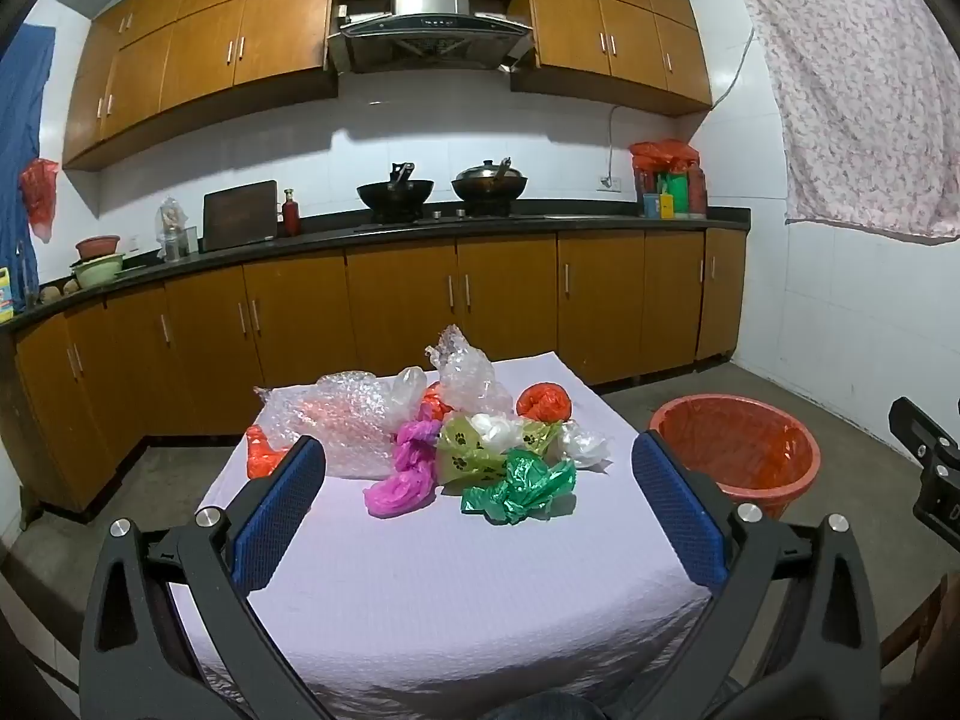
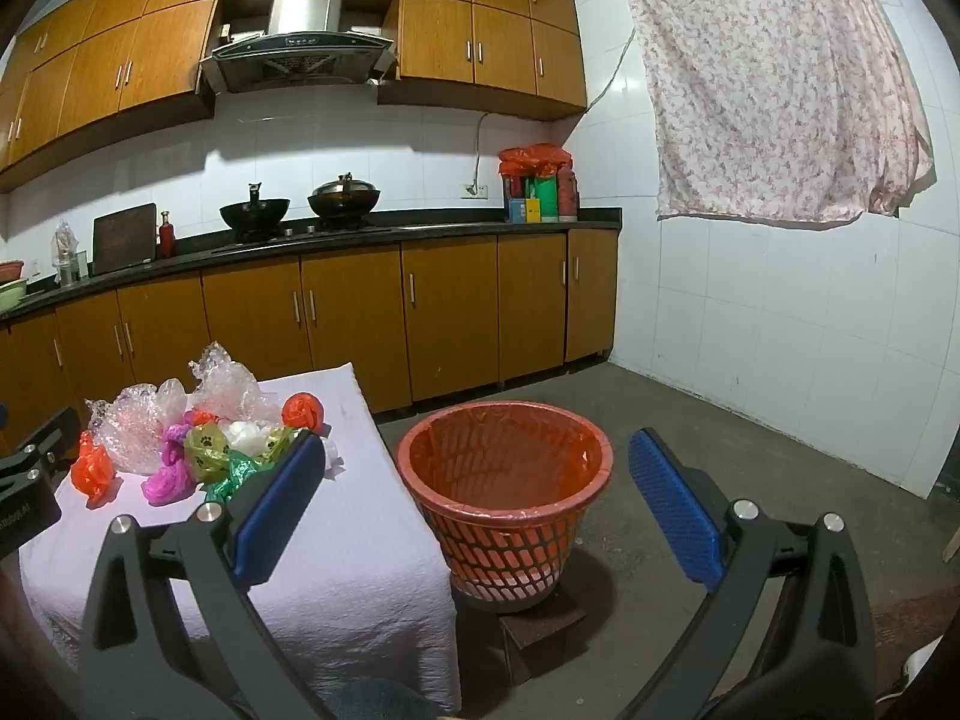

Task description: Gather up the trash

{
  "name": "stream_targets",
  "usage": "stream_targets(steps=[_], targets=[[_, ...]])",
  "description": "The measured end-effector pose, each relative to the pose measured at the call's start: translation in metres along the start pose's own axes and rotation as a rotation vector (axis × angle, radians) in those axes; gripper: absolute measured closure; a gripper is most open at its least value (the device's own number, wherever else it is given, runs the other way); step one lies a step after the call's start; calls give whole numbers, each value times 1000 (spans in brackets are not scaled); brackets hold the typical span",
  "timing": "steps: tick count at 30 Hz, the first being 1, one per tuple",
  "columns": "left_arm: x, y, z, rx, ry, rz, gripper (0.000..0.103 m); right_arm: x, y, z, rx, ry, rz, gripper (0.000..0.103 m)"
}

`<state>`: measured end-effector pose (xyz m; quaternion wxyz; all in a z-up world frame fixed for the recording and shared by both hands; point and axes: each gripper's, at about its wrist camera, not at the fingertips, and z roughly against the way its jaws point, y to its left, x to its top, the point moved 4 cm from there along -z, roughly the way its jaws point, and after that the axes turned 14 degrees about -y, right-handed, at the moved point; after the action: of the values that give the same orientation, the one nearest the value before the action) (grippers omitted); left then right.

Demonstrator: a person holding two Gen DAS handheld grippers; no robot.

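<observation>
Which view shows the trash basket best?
The right wrist view: the basket sits centred and whole, with its red liner, mesh wall and the block under it visible. The left wrist view shows only its rim and upper part at the right.

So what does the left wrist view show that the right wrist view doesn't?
Only the left view: the blue cloth and red bag hanging on the left wall, and the whole table front. Only the right view: the bin's mesh sides and the block under it. Both: the trash pile, the empty bin, the stove, the floral cloth, and open jaws.
</observation>
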<state>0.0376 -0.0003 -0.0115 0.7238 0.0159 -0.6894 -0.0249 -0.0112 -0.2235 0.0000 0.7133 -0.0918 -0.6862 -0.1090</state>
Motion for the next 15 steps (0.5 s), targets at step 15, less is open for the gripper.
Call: stream_targets(steps=[15], targets=[[0,0,-1,-1,2,-2,2,0,0,1,0,1,-1,4]])
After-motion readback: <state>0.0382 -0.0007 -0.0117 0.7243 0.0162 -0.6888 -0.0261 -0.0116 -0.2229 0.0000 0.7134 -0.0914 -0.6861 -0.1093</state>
